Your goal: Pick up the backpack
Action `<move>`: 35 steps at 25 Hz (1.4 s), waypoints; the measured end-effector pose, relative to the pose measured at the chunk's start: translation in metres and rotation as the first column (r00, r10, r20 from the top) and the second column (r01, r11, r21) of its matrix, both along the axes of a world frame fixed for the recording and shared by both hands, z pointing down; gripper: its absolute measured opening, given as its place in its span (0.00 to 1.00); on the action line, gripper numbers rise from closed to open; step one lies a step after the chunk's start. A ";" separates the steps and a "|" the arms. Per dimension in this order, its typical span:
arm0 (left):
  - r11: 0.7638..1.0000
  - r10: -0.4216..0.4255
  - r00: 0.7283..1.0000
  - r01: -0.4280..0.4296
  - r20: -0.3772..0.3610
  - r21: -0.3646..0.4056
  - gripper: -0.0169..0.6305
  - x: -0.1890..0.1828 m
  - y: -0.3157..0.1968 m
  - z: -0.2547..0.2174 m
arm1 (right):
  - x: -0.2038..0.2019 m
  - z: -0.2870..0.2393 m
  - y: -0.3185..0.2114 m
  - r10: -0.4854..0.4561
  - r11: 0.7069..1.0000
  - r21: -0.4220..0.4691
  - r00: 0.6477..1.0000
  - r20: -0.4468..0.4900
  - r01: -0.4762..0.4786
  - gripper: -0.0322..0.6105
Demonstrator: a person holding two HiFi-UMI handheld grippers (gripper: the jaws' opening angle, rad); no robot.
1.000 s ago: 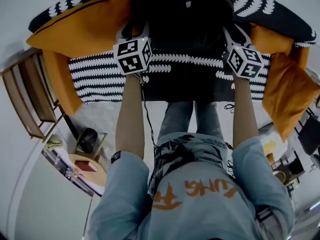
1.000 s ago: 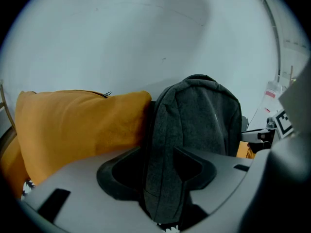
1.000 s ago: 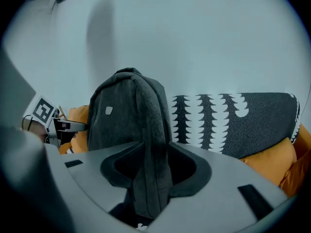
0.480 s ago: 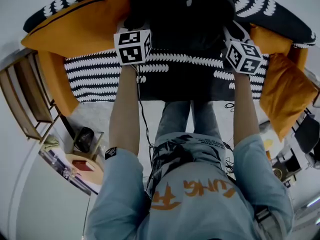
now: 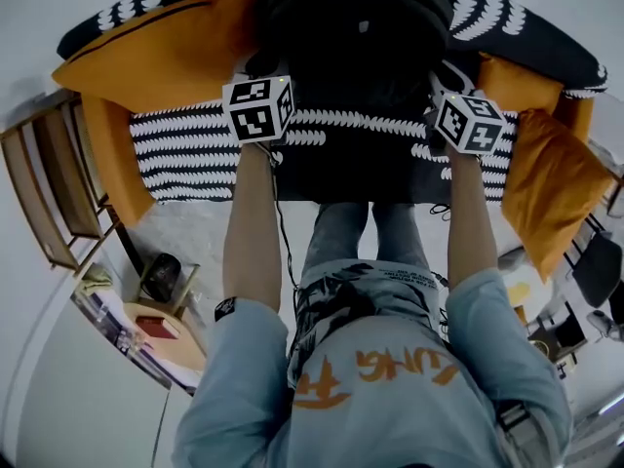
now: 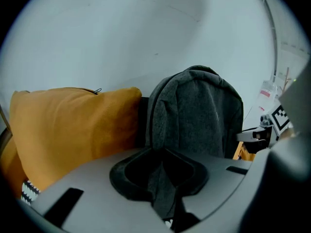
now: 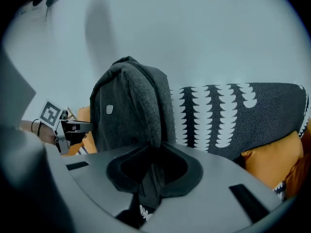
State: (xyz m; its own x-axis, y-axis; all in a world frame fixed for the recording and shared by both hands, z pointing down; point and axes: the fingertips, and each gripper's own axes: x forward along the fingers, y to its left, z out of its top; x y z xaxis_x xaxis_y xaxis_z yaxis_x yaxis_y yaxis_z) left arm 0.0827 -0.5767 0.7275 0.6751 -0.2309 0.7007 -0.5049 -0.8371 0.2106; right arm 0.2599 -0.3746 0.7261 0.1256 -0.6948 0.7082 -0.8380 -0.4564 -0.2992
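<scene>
We see the backpack (image 5: 356,37) at the top middle of the head view, a dark grey bag standing upright on a sofa (image 5: 185,149) with a black-and-white patterned cover. Its back rests against the sofa's backrest, with a pale wall behind.

The left gripper (image 5: 259,66) reaches the bag's left side in that frame, and the right gripper (image 5: 441,78) reaches its right side. Both point forward and down from the person's outstretched forearms.

In the left gripper view, the jaws (image 6: 163,178) have just been closing and now pinch a fold of the bag's grey fabric low in the frame. The backpack (image 6: 194,115) rises just above them at centre, and an orange cushion (image 6: 73,125) fills the left half, touching the bag.

In the right gripper view, the jaws (image 7: 150,178) have likewise just been closing and are clenched on a dark fold of the bag's edge. The backpack (image 7: 129,110) stands left of centre, and the patterned backrest (image 7: 233,115) spreads to the right.

Each gripper shows in the other's view, beyond the bag.

In the head view, one orange cushion (image 5: 156,47) lies at the upper left and another (image 5: 556,183) at the right edge. A wooden rack (image 5: 49,193) stands at the far left.
</scene>
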 end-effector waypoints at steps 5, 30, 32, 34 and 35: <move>1.000 -0.026 0.999 0.026 -0.021 -0.004 0.14 -0.016 0.021 -0.014 | -0.014 -0.010 0.018 0.011 1.000 0.012 1.000 0.009 -0.011 0.11; 0.932 -0.357 0.924 0.362 -0.139 0.015 0.14 -0.074 0.166 -0.176 | -0.025 -0.183 0.111 -0.105 0.982 0.142 0.986 -0.131 0.123 0.11; 0.921 -0.384 0.912 0.390 -0.147 0.016 0.14 -0.078 0.179 -0.188 | -0.026 -0.197 0.117 -0.128 0.978 0.143 0.979 -0.161 0.152 0.11; 0.911 -0.404 0.901 0.412 -0.159 0.016 0.14 -0.084 0.189 -0.199 | -0.027 -0.209 0.121 -0.149 0.973 0.149 0.973 -0.177 0.176 0.11; 0.908 -0.410 0.898 0.418 -0.163 0.017 0.14 -0.087 0.194 -0.203 | -0.029 -0.214 0.123 -0.158 0.971 0.152 0.970 -0.183 0.187 0.11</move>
